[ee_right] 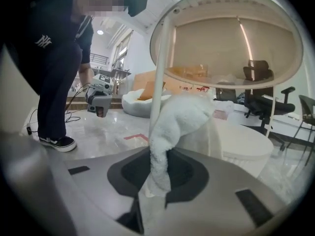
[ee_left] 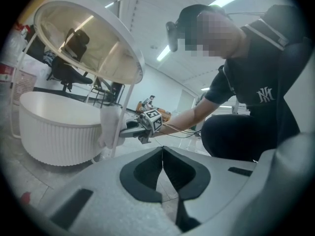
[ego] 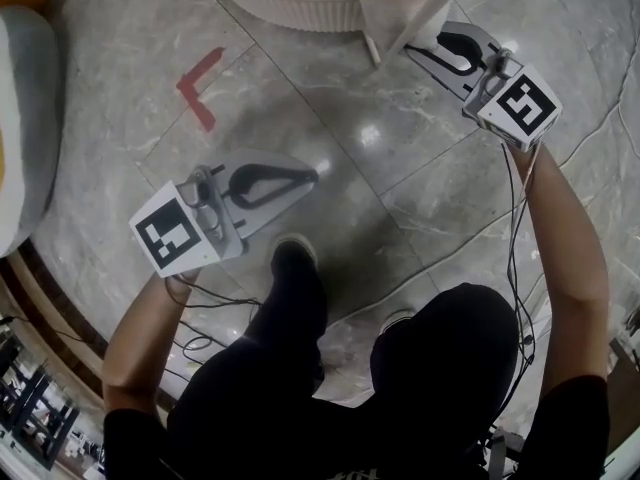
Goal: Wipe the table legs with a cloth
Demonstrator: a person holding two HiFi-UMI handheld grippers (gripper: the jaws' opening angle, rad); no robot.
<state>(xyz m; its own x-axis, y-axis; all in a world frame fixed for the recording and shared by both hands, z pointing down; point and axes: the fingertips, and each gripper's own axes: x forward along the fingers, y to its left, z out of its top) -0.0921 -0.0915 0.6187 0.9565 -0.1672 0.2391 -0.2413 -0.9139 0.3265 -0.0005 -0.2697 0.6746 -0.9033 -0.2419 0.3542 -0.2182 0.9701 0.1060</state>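
Observation:
The round glass-topped table (ee_right: 231,38) stands on thin white legs. My right gripper (ego: 415,50) is shut on a fluffy white cloth (ee_right: 167,127), which is pressed around one leg (ee_right: 160,68) low down. The head view shows the cloth (ego: 385,8) bunched at that leg (ego: 430,8). My left gripper (ego: 312,175) hovers over the marble floor well to the left of the leg, shut and holding nothing. In the left gripper view its own tips (ee_left: 162,151) meet, and beyond them the right gripper (ee_left: 142,127) holds the cloth (ee_left: 109,127) at the leg (ee_left: 124,112).
A white ribbed round base (ego: 300,8) sits under the table, just behind the leg. Red tape (ego: 200,86) marks the floor. A pale cushion (ego: 20,118) lies at the left edge. Cables (ego: 600,128) trail on the right. The person's shoe (ego: 293,256) is planted between the grippers.

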